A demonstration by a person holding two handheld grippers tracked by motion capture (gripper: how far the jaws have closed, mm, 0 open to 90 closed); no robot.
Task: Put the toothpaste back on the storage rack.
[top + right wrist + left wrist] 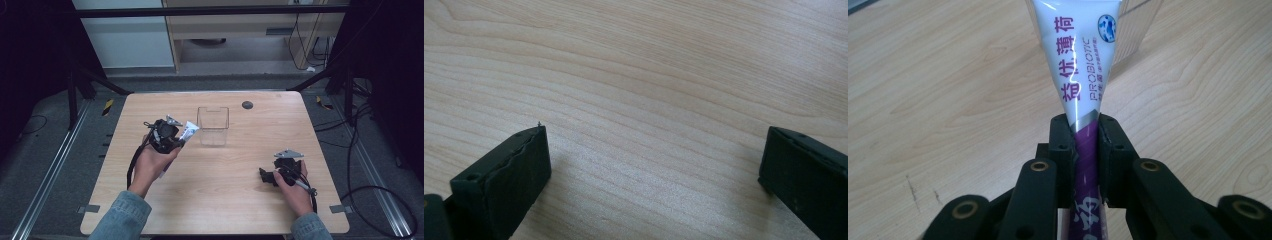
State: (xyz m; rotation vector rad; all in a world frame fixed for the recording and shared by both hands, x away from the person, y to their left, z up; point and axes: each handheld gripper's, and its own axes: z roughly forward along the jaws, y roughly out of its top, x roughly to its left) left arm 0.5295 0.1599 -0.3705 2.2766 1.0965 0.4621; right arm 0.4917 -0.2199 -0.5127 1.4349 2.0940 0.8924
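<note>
A white and purple toothpaste tube (1080, 65) is clamped between the jaws of my left gripper (1084, 125), which is shut on it. From above, the left gripper (176, 139) holds the tube (189, 131) off the table, just left of a clear plastic box (213, 125). The tube's white end points toward that box. My right gripper (654, 150) rests low over bare wood with its jaws wide apart and nothing between them. In the high view the right gripper (265, 175) sits near the table's front right.
A wooden table (225, 200) carries the clear box at its middle back and a small dark round disc (247, 105) near the far edge. Black frame legs and cables stand on the floor on both sides.
</note>
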